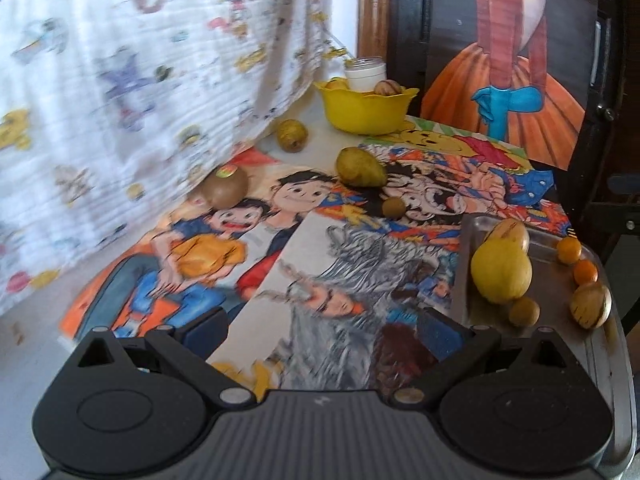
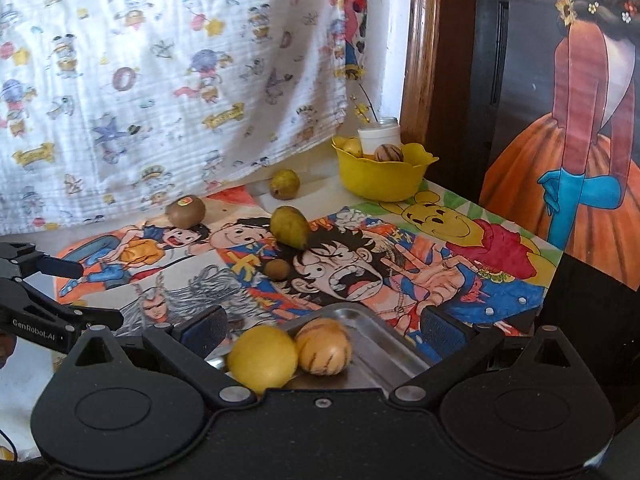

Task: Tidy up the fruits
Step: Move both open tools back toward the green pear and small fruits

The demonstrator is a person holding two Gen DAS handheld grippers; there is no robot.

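A steel tray (image 1: 464,264) (image 2: 384,356) holds a yellow lemon (image 1: 501,272) (image 2: 262,358), two striped pepino fruits (image 1: 508,234) (image 2: 324,346), two small oranges (image 1: 569,249) and a small brown fruit (image 1: 523,312). On the table lie a green pear (image 1: 360,168) (image 2: 289,226), a second pear (image 1: 292,135) (image 2: 284,184), a kiwi (image 1: 224,188) (image 2: 186,211) and a small brown fruit (image 1: 393,207) (image 2: 276,269). My left gripper (image 1: 324,328) is open and empty above the posters. My right gripper (image 2: 324,326) is open over the tray's near end, around the lemon and pepino without gripping.
A yellow bowl (image 1: 366,110) (image 2: 382,178) at the back holds fruit and a white jar (image 1: 366,72) (image 2: 380,134). A cartoon-print cloth (image 1: 140,80) hangs on the left. A painted panel (image 1: 508,48) stands at the right. The left gripper's fingers (image 2: 60,268) show at the right wrist view's left edge.
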